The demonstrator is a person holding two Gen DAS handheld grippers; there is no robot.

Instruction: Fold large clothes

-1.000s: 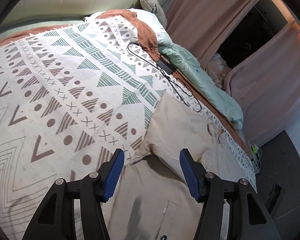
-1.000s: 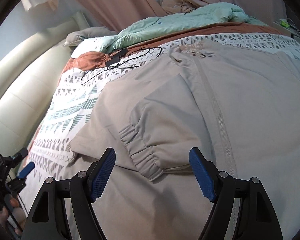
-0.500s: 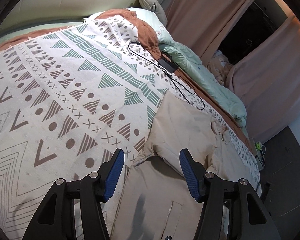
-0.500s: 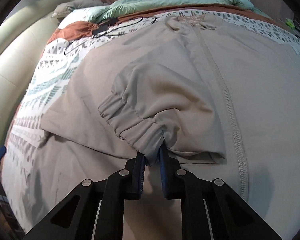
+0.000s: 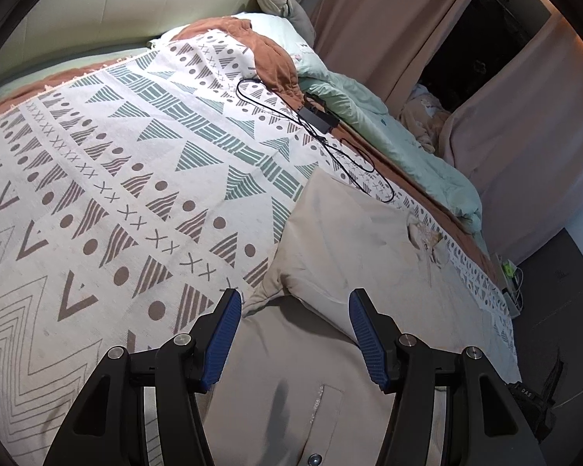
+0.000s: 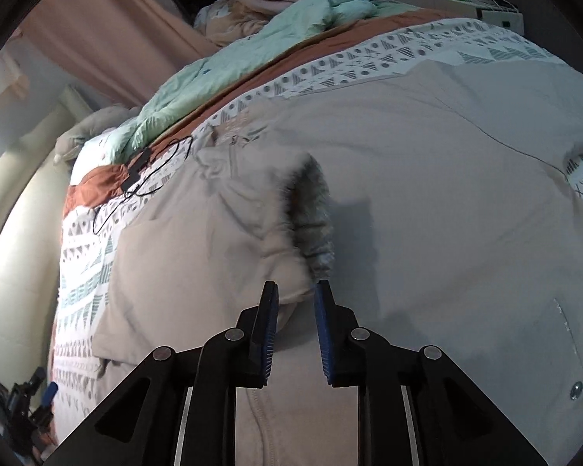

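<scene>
1. The beige jacket (image 6: 427, 202) lies spread flat on the patterned blanket (image 5: 109, 178) that covers the bed. In the right wrist view it fills the centre and the 3 o'clock side.
2. One sleeve (image 6: 252, 233) is folded across the jacket body. Its gathered cuff (image 6: 313, 213) is motion-blurred and sits at centre frame, just above the right gripper's blue pads.
3. The right gripper (image 6: 296, 326) enters from 6 o'clock. Its jaws are opening. The sleeve edge lies between the pad tips, and a gap shows on each side of the fabric, so the pads no longer press on it: released.
4. The left gripper (image 5: 291, 334) enters from 6 o'clock in the left wrist view. Its jaws stand wide apart above the jacket and hold nothing: released.
5. In the left wrist view the jacket occupies the 5 o'clock region, with its collar (image 5: 427, 239) toward 3 o'clock.
6. A black adapter with cable (image 5: 316, 118) lies on the blanket at 1 o'clock, beyond the jacket.
7. A rumpled mint duvet (image 5: 400, 147) lies along the far bed edge at 2 o'clock, in front of pink curtains (image 5: 388, 23).
</scene>
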